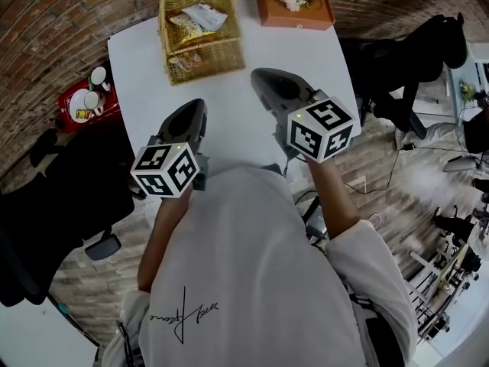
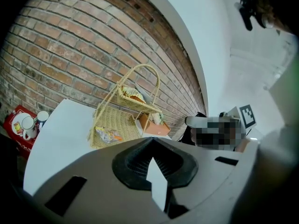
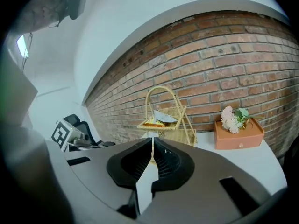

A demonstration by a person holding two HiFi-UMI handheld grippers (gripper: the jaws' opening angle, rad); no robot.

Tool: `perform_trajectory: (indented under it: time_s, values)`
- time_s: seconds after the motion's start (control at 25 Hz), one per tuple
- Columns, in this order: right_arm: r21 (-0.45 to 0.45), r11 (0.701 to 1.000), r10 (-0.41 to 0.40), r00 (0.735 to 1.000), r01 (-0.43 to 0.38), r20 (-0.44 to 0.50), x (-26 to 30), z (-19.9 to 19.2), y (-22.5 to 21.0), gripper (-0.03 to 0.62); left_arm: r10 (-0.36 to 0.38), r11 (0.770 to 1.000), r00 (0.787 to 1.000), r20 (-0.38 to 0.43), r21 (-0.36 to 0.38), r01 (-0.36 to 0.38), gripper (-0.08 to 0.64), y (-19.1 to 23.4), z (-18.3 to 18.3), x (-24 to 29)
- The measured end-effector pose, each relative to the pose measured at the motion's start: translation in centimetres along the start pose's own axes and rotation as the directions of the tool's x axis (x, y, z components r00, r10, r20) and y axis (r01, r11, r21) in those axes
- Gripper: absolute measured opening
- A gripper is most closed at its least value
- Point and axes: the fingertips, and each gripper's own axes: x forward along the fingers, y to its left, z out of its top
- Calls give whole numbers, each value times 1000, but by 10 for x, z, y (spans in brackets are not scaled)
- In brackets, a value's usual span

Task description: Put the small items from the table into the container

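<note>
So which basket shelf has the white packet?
The top shelf, the higher one: the white packet lies on it. The bottom shelf holds colourful snack packets.

No text can be read in any of your views.

- Behind the left claw (image 1: 192, 107) and right claw (image 1: 267, 77): a dark handwritten script (image 1: 183, 314) on the back of your white shirt (image 1: 252, 281). It is cursive and upside down, so it cannot be read.
- On the left marker cube (image 1: 166, 170) and right marker cube (image 1: 322, 131): black-and-white square code patterns, no letters.
- Ahead of the claws: snack packets (image 1: 197, 20) in the wicker basket (image 1: 200, 52). Their print is too small to read.
</note>
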Motion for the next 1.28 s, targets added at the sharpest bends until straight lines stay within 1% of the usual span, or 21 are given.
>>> perform_trajectory:
  time_s: [0.2,0.44,0.68,0.8,0.96,1.28]
  values:
    - [36,999,18,1000,-18,-9,-12,-13,7,23,-7,1000,1000,-5,12,7,9,-7,-2,1]
    - [74,996,45,999,-44,-11,-24,-27,26,21,-20,998,1000,-9,52,20,9,-21,-6,-3]
    - [95,994,49,999,-48,-5,-27,-36,42,21,-18,996,1000,-3,90,18,9,-26,-5,-9]
    - [68,997,31,1000,-30,-6,-27,-36,49,20,-2,994,1000,17,110,1,9,-25,0,-15]
    - [0,1000,-11,1000,11,-12,-24,-37,61,20,24,990,999,46,135,-30,9,-24,6,-23]
    - [-54,998,-42,999,41,-30,-20,-44,79,20,51,989,996,72,135,-60,9,-23,5,-37]
